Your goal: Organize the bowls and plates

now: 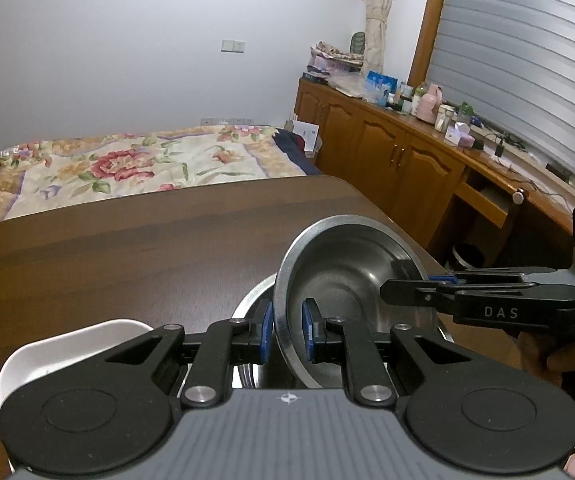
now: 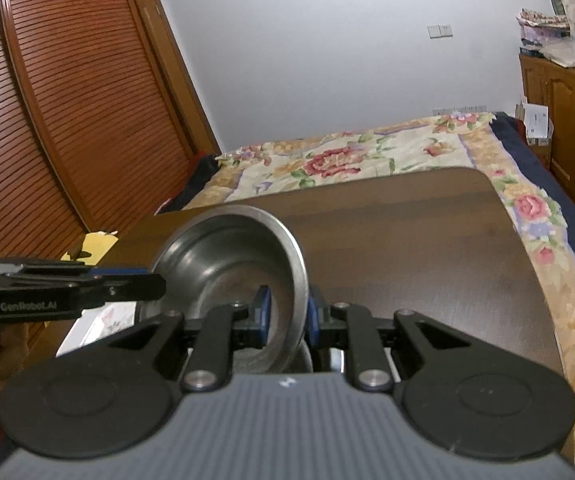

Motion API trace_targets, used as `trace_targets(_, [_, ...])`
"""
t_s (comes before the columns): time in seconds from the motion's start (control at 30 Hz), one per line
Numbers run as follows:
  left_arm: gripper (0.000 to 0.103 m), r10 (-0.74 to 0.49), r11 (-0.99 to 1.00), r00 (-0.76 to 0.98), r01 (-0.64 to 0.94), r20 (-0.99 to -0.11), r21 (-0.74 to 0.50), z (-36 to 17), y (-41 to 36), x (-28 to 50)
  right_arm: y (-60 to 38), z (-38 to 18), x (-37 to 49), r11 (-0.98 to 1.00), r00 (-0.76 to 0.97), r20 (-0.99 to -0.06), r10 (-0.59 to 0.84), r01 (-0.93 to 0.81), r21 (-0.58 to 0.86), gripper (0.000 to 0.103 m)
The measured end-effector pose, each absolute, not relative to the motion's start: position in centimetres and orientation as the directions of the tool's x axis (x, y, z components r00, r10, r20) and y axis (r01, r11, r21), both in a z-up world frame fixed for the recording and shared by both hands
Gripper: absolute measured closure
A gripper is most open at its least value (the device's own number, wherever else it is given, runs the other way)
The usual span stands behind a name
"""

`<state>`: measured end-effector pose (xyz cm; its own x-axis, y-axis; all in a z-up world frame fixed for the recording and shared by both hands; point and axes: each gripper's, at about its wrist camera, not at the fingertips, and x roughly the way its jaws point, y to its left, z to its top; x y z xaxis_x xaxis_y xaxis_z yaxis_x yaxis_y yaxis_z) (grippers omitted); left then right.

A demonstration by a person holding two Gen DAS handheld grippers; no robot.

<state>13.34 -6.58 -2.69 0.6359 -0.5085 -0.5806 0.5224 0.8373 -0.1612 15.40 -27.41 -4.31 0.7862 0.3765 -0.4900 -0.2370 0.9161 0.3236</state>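
Note:
A steel bowl (image 1: 343,268) is held tilted above the brown table (image 1: 127,248). My left gripper (image 1: 287,330) is shut on its left rim. My right gripper (image 1: 387,292) reaches in from the right and pinches the opposite rim. In the right wrist view the same steel bowl (image 2: 223,256) is clamped at its right rim by my right gripper (image 2: 289,318), and my left gripper (image 2: 155,280) holds the left rim. A second steel dish (image 1: 253,300) lies on the table under the bowl. A white plate (image 1: 63,348) lies at the near left.
A bed with a floral cover (image 1: 127,168) stands behind the table. Wooden cabinets (image 1: 387,152) with cluttered tops run along the right wall. A slatted wooden wardrobe (image 2: 47,120) stands on the left. The table's far half (image 2: 407,232) is bare wood.

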Motion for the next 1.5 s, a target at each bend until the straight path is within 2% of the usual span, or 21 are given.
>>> trace_targets(0.6, [0.085, -0.485, 0.848, 0.626, 0.507, -0.61, -0.154, -4.7, -6.0, 12.5, -26.2, -6.0, 13.9, 0.918, 0.78, -0.501, 0.376, -0.237, 0.319, 0.082])
trace_targets(0.9, [0.085, -0.491, 0.847, 0.62, 0.503, -0.612, -0.171, -5.2, -5.9, 12.4, -25.2, -5.8, 13.5, 0.94, 0.799, -0.499, 0.334, -0.246, 0.235, 0.081])
trace_targets(1.27, [0.085, -0.503, 0.848, 0.635, 0.492, -0.587, -0.194, -5.0, -5.0, 12.1, -25.7, -5.5, 13.3, 0.946, 0.826, -0.464, 0.32, -0.247, 0.211, 0.081])
trace_targets(1.5, [0.085, -0.501, 0.853, 0.654, 0.482, -0.567, -0.199, -4.2, -4.7, 12.1, -26.3, -4.7, 12.9, 0.947, 0.857, -0.41, 0.312, -0.243, 0.212, 0.081])
